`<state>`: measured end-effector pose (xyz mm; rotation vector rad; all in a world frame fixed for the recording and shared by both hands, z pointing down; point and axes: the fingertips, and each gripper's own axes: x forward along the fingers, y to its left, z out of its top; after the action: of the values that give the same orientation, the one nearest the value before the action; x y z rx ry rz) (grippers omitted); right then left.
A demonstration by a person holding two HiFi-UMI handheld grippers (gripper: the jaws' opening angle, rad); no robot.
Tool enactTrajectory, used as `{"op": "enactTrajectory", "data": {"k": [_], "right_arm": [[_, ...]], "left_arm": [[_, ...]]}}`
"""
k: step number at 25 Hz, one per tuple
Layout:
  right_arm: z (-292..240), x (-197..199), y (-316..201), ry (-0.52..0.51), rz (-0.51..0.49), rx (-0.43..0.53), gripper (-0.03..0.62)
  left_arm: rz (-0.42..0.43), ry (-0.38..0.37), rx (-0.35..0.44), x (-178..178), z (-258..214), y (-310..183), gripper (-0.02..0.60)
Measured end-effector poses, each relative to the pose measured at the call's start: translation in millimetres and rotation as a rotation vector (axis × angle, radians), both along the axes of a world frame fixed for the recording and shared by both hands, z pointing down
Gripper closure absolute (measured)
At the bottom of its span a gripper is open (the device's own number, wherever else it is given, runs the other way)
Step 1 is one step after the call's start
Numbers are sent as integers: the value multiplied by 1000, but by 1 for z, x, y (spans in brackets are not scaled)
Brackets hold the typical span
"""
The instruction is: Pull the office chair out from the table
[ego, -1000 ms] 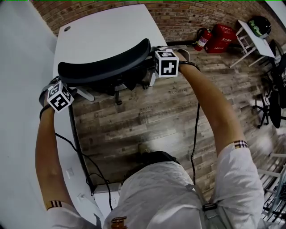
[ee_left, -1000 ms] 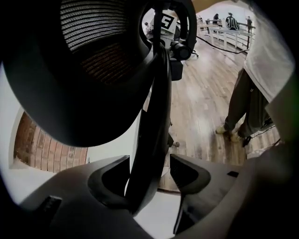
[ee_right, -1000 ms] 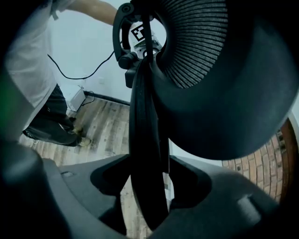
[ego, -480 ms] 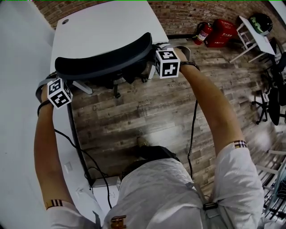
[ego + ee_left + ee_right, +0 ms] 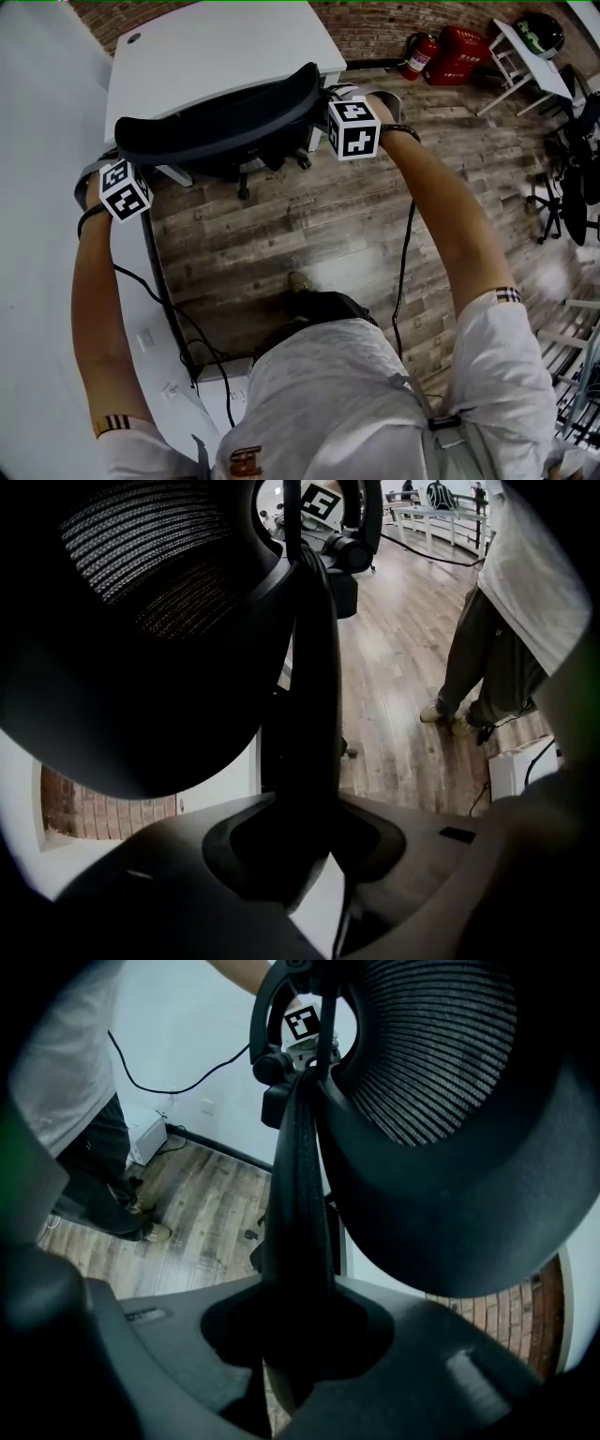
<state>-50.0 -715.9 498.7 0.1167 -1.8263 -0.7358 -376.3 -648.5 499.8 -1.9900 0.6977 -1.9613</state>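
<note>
Floor (image 5: 309, 225): wood, white counter (image 5: 216, 47) beyond.
Arms (image 5: 94, 309): both outstretched.
Left tool (image 5: 295, 850): jaws just closed onto office chair (image 5: 216, 127) backrest.
Right tool (image 5: 300, 1335): likewise.

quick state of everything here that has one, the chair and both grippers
office chair: upright, close to the white table, held at both side edges
left gripper: shut on the office chair's left edge; jaws have just been closing
right gripper: shut on the office chair's right edge; jaws have just been closing

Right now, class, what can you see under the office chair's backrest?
Under the backrest, the chair's base legs and casters stand on the wooden floor. The backrest covers most of the seat, so little of it can be seen.
</note>
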Motion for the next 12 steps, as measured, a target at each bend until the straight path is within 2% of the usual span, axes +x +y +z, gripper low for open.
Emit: {"op": "enactTrajectory", "data": {"k": [12], "right_arm": [[1, -2, 60, 5, -17, 15, 525]], "left_arm": [[-18, 20, 4, -2, 3, 70, 472]]}}
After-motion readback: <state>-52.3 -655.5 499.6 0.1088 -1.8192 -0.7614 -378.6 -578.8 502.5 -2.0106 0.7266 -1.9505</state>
